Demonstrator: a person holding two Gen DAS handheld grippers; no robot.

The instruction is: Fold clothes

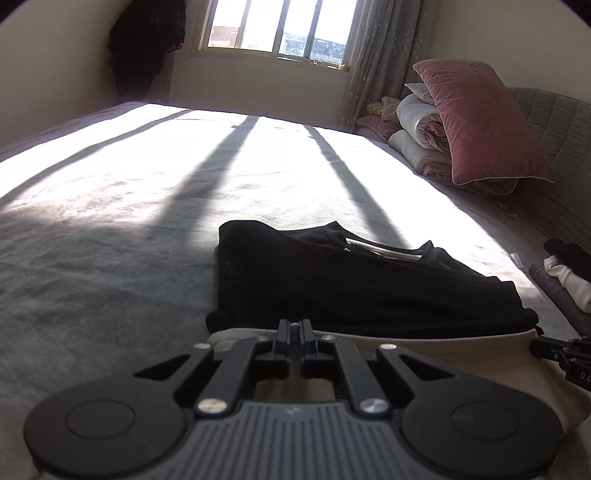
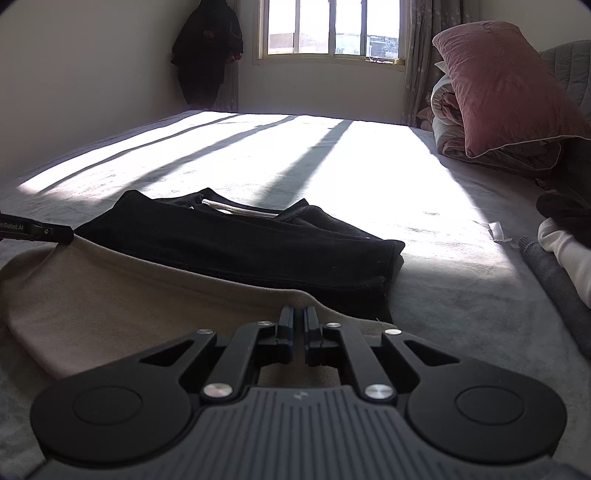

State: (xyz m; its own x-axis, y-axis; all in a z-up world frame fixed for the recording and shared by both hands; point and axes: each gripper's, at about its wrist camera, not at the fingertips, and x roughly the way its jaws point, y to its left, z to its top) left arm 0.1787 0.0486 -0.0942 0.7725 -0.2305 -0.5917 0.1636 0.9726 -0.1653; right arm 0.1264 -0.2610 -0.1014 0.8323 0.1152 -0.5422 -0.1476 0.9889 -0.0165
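Observation:
A beige garment (image 1: pixel 461 354) lies on the grey bed (image 1: pixel 92 258), its far edge resting against a folded black garment (image 1: pixel 351 280). My left gripper (image 1: pixel 294 325) is shut on the beige garment's left far edge. My right gripper (image 2: pixel 298 314) is shut on the beige garment (image 2: pixel 110 288) at its right far edge, just in front of the black garment (image 2: pixel 240 243). The right gripper's tip shows at the right edge of the left wrist view (image 1: pixel 554 350). The left gripper's tip shows at the left edge of the right wrist view (image 2: pixel 44 230).
A pink pillow (image 1: pixel 484 122) lies on rolled quilts (image 1: pixel 417 122) at the bed's far right. More clothes, white (image 2: pixel 569 251), grey and black, lie at the right edge. A dark coat (image 2: pixel 207 48) hangs in the corner beside the window (image 1: pixel 277 29).

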